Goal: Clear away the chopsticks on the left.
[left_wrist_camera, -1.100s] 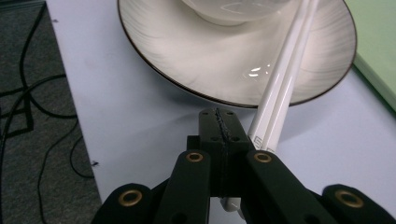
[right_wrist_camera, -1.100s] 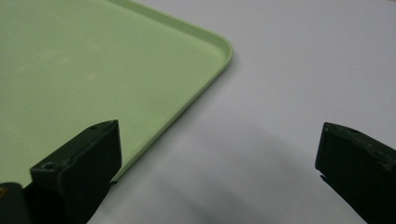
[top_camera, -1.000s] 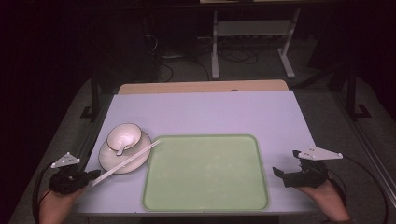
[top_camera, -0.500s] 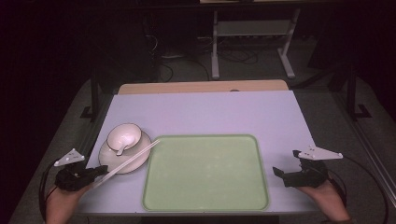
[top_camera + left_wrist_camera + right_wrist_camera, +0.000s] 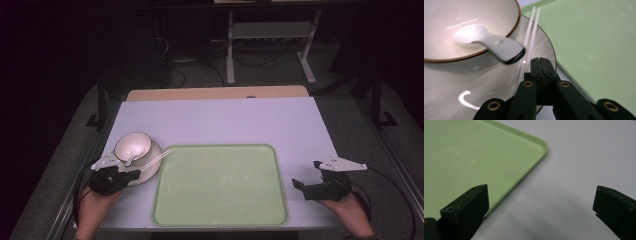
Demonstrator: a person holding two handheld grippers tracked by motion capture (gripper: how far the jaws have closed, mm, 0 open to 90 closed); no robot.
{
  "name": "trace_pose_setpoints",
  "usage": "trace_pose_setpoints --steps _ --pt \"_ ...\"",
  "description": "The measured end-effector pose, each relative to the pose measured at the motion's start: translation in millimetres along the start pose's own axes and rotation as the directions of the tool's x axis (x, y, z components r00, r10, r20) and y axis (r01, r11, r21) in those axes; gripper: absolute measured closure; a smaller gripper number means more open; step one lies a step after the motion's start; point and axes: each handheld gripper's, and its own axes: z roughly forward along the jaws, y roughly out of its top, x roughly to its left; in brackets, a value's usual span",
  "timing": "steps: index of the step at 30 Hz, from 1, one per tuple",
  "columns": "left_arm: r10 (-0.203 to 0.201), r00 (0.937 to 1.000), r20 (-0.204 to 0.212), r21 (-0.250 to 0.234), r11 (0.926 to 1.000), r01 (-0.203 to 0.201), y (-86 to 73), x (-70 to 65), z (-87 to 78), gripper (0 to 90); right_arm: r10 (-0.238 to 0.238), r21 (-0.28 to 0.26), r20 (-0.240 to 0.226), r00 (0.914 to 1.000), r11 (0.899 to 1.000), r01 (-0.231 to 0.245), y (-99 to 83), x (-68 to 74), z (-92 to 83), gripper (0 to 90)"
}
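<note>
Two claws are in our hands at the near edge of the tabletop (image 5: 220,120). Our left claw (image 5: 131,175) sits at the near left, its jaws clenched tight together with nothing between them, as the left gripper view shows; its tip lies just beside the near ends of the white chopsticks (image 5: 532,37), and we cannot tell whether it touches them. Those chopsticks lie across the right rim of the saucer (image 5: 154,159), slanting from near left to far right, with their far tips reaching over the left edge of the green tray (image 5: 220,200). On the saucer stands the white bowl (image 5: 131,144) with a dark rim, and a white spoon (image 5: 486,40) rests in it, handle hanging over the near rim. Bowl and saucer sit just left of the tray, at its far left corner. Our right claw (image 5: 299,186) hovers at the near right, jaws spread wide and released, holding nothing, pointing left toward the tray's right edge, with bare tabletop between the jaws.
</note>
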Motion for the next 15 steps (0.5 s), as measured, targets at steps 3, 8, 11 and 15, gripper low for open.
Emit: trace_pose_setpoints --steps 3,8,11,15 --pt "0.002 0.9999 -0.01 0.017 0.9999 -0.002 0.6 -2.8 8.2 89.9 0.001 -0.001 0.001 1.0 1.0 -0.001 0.1 0.1 -0.1 0.0" --pt "-0.008 0.9991 -0.042 0.032 0.9994 0.01 1.1 -1.1 15.0 89.9 0.0 0.001 0.001 1.0 1.0 0.0 0.0 0.0 0.2 0.0" --pt "-0.016 0.998 -0.062 0.03 0.9994 0.018 1.3 0.1 17.1 89.9 0.0 0.0 0.001 1.0 1.0 0.0 0.1 0.0 -0.1 0.0" --pt "-0.017 0.9972 -0.073 0.022 0.9996 0.019 1.9 0.7 18.1 89.9 0.0 0.0 0.002 1.0 1.0 0.0 0.0 -0.2 -0.1 0.0"
